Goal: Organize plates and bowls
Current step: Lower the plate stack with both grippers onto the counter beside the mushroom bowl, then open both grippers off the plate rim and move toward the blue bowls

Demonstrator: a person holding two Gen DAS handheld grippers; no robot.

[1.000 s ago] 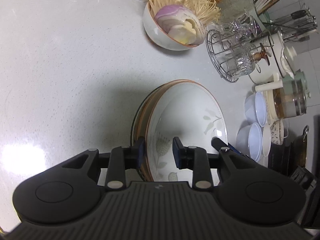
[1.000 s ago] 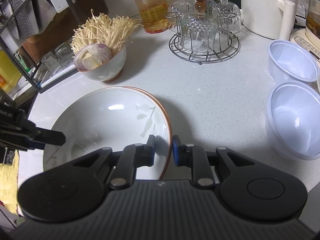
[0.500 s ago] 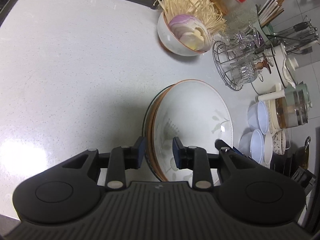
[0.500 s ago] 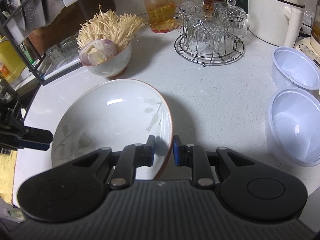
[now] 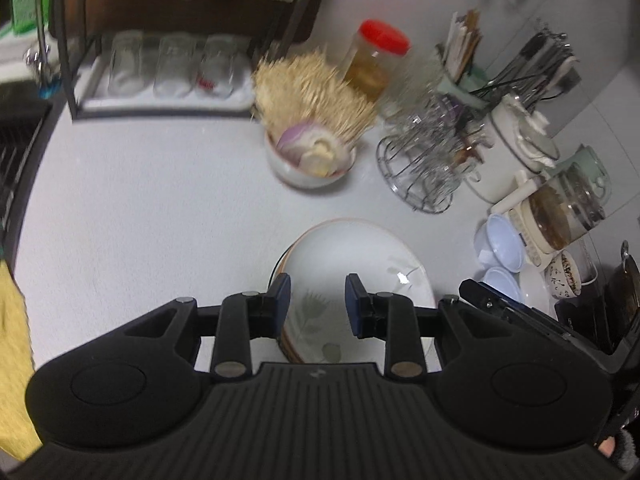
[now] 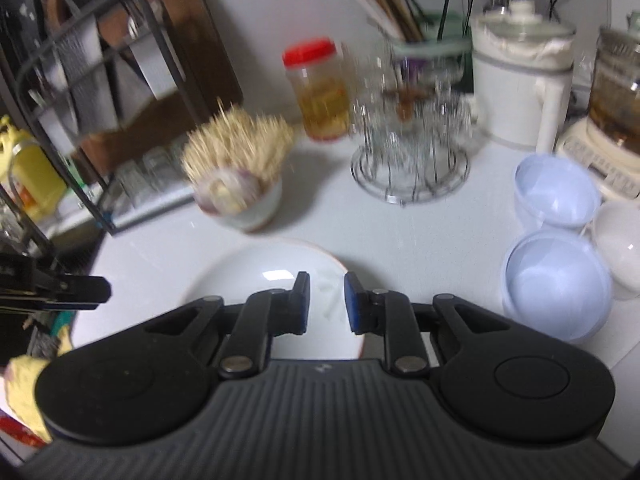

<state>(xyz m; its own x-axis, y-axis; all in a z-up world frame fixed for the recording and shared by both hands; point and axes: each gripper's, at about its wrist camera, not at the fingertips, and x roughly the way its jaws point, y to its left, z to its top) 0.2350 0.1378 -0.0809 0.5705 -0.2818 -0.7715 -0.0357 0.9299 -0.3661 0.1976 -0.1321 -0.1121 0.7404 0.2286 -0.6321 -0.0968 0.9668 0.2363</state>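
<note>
Left gripper [image 5: 315,304] and right gripper [image 6: 326,300] both stand released, jaws apart, nothing grasped. The stacked plates [image 5: 360,256] rest on the counter [image 5: 140,200] below them.

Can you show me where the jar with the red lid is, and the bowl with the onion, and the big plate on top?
jar [image 6: 320,100], right wrist view, its glass side.
onion bowl [image 5: 296,172], left wrist view, its white wall.
top plate [image 5: 352,256], left wrist view, its bare middle.
</note>
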